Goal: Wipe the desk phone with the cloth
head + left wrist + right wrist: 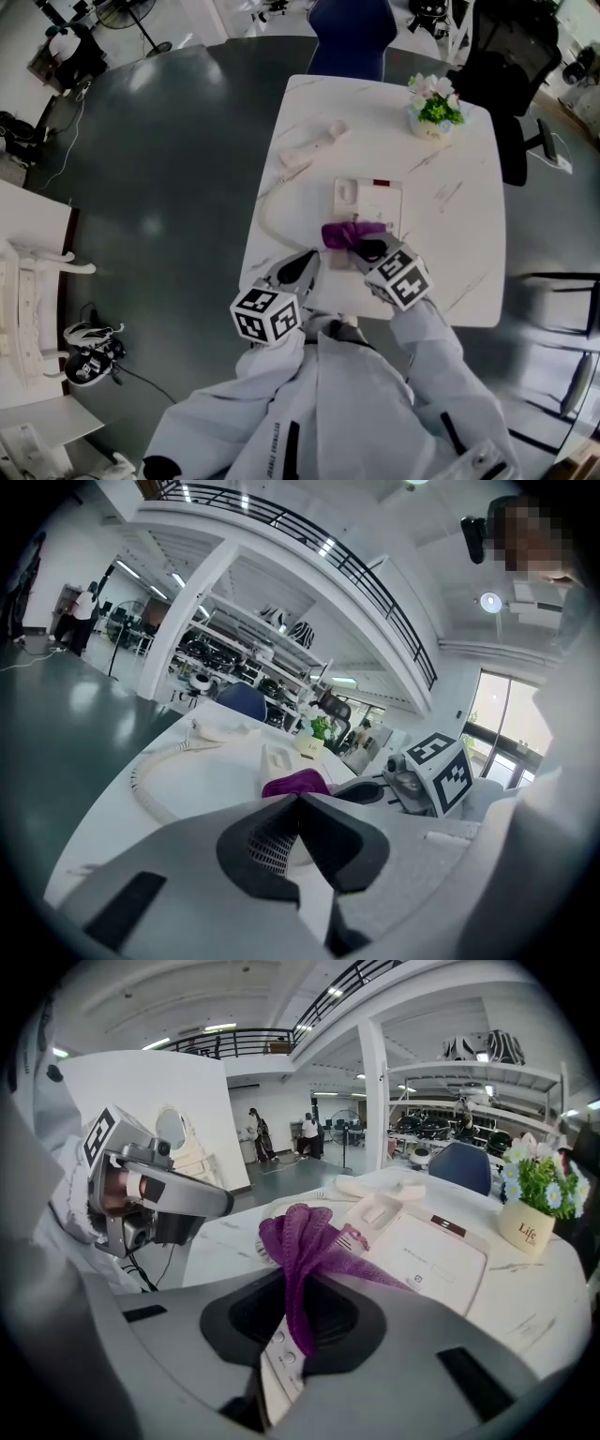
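The right gripper [298, 1327] pinched a purple cloth [302, 1234] between its jaws, and the cloth lay on the near end of the phone [373, 201]. The left gripper [298, 802] had its jaws pressed together on nothing, at the table's near edge. The handset [314, 143] lay off the base on the white marbled table [455, 262], with a flowerpot [432, 111] at the far corner. Dark glossy floor [169, 178] spread around it, and a blue chair [352, 36] stood beyond.

A large open workshop-office: equipment shelves [246, 653], mezzanine railing [356, 574], black office chair [502, 66]
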Motion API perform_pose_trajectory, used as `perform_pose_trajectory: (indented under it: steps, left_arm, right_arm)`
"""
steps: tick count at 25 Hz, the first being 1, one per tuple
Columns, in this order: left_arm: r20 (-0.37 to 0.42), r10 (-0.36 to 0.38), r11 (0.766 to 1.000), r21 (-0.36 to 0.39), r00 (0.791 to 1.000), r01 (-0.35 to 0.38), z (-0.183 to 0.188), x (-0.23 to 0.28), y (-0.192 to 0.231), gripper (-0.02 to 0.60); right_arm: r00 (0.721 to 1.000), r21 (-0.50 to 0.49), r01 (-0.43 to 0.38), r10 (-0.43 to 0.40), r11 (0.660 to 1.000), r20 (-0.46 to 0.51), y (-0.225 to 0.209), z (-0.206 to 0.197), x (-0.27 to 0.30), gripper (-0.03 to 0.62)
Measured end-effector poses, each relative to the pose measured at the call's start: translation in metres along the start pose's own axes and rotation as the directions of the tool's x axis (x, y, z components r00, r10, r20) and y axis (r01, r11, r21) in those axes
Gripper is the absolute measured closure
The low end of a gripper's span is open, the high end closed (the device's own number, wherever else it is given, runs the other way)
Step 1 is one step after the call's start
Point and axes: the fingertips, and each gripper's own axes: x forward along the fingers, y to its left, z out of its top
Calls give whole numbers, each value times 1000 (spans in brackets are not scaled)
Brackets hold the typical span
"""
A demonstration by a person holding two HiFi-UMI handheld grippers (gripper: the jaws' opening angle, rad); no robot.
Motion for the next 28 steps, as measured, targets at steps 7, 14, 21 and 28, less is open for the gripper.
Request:
perform_pose_trajectory:
  steps: [7, 14, 21, 28]
  left_arm:
    - [10, 3, 1000, -11, 1000, -2, -4, -5, -4, 584]
    - [21, 27, 1000, -17, 999, -26, -8, -12, -7, 584]
    - [29, 40, 999, -18, 999, -39, -13, -18, -14, 584]
    - [43, 63, 998, -21, 997, -62, -16, -22, -18, 584]
  right_arm:
    - [1000, -4, -23, 23, 1000, -9, 9, -7, -1, 556]
    - [998, -1, -53, 53, 999, -15, 19, -15, -4, 557]
    - [997, -19, -70, 69, 997, -23, 29, -23, -6, 557]
    - [995, -37, -95, 93, 995, -43, 34, -30, -8, 556]
